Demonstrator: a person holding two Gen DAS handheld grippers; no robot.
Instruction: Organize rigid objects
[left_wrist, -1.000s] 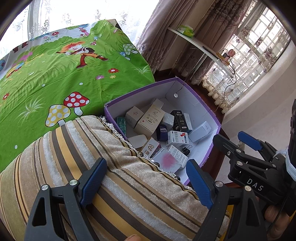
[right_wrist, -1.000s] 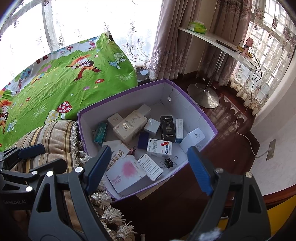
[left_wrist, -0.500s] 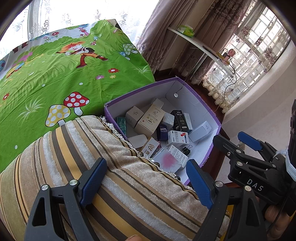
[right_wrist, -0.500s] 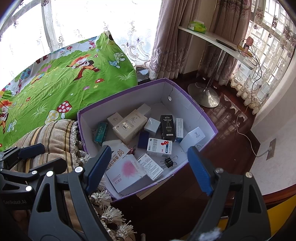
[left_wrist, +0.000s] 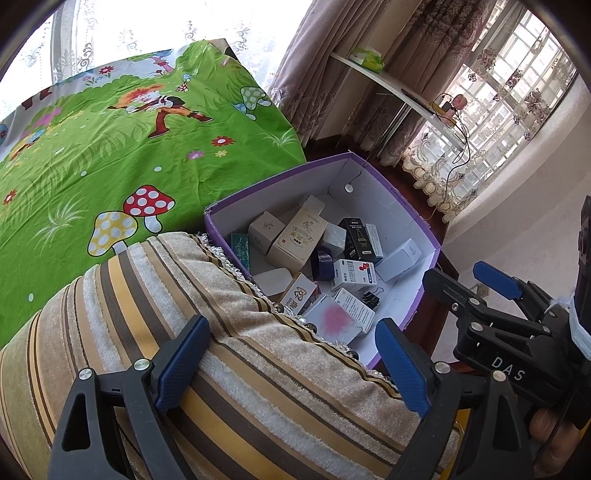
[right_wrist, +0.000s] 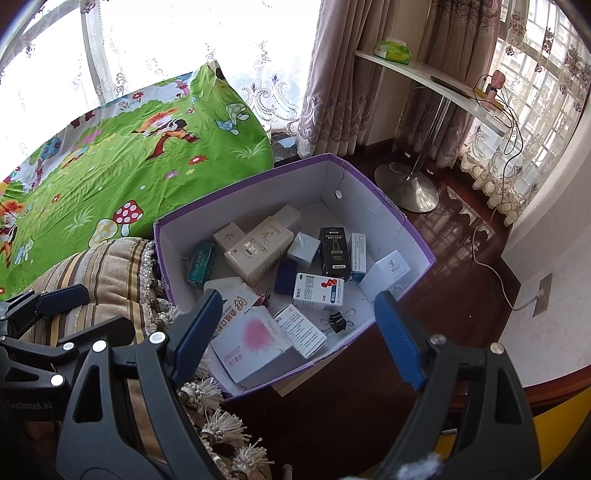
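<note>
Purple box (right_wrist: 402, 229) of small cartons at twelve o'clock, striped cushion (left_wrist: 229, 369) at nine. Left gripper (left_wrist: 291, 365) and right gripper (right_wrist: 295, 336) spread wide, having just widened on the left, grasping nothing. Likely to jostle the loose binder clip (right_wrist: 338, 321) or crush thin cartons if closed carelessly.

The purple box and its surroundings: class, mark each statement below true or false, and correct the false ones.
1. The purple box holds several small cartons. True.
2. The right gripper grips the black binder clip. False: it is open and holds nothing; the clip lies in the box.
3. A striped cushion lies beside the box. True.
4. The black carton lies on the green sheet. False: it is inside the box.
5. The left gripper is shut. False: it is open.
</note>
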